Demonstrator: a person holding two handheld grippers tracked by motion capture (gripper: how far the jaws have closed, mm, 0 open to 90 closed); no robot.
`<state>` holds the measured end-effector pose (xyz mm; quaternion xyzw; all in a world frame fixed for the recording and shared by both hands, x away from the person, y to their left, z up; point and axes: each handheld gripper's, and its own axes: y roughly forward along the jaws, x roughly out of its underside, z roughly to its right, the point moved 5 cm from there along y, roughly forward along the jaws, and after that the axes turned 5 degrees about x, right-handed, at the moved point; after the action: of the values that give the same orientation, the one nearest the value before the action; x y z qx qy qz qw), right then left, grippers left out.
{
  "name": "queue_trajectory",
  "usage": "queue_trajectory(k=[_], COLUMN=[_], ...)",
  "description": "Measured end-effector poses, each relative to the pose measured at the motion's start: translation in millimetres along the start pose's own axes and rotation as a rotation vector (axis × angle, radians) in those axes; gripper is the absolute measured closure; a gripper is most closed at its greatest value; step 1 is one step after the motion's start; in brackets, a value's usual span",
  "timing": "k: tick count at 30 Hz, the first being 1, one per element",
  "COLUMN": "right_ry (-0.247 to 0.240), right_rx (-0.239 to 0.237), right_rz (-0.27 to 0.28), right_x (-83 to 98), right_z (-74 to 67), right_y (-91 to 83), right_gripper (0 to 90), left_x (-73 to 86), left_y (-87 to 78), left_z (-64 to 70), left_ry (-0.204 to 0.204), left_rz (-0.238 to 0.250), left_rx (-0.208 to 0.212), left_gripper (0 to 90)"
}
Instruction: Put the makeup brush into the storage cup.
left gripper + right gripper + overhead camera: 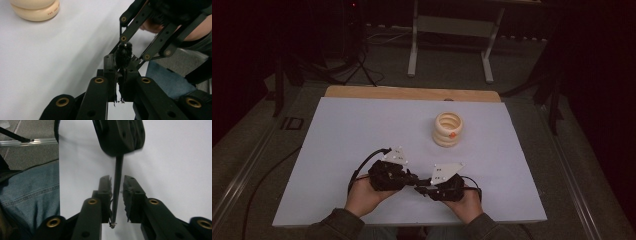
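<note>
- The brush (pixel 123 54), a thin black stem with a bristly head, was held in the air between the two grippers, well apart from the ring stack (pixel 448 129) and on the person's side of it, a little to its left.
- The left gripper (pixel 120 68) had its jaws closed on the brush, with the bristles poking out just past the jaw tips.
- The right gripper (pixel 117 182) had its jaws slightly apart around the stem, which lay closer to one jaw and was not yet pinched.
- The step looked like a handover. To do it well, the right gripper should centre the stem between its pads and close squarely. The left gripper should let go only once that grip is firm.
- Both grippers should stay level meanwhile, since the slim stem could twist or slip out.
- Count: one brush, two grippers, one stack of what looked like three cream rings, and one white table (pixel 362 130).
</note>
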<state>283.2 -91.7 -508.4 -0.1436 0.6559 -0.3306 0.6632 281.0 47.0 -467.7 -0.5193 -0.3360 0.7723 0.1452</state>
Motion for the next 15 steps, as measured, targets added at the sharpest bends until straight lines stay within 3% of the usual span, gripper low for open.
queue_trajectory(k=[2,8,9,10,15], right_ry=[-0.008,0.006,0.029,0.029,0.071], right_rx=[-0.006,-0.024,-0.035,-0.035,-0.032], right_rz=[0.007,0.011,0.02,0.02,0.023], right_x=[-2.6,-1.9,0.7,0.7,8.0], right_z=[-0.6,0.2,1.7,1.7,9.3], right_y=[-0.7,-0.6,-1.5,-1.5,-4.3], right_gripper=[83.6,85.3,85.5,85.5,85.4], left_x=[-0.2,1.1,2.3,2.3,10.4], left_y=[0.8,-0.1,-1.8,-1.8,-7.8], left_z=[1.2,0.5,0.5,0.5,-1.8], left_ry=[-0.002,0.01,0.012,0.012,0.022], left_rz=[-0.001,0.002,0.014,0.014,0.029], left_rx=[0.006,0.007,0.001,0.001,-0.042], left_gripper=[85.8,84.8,73.2,69.1,67.3])
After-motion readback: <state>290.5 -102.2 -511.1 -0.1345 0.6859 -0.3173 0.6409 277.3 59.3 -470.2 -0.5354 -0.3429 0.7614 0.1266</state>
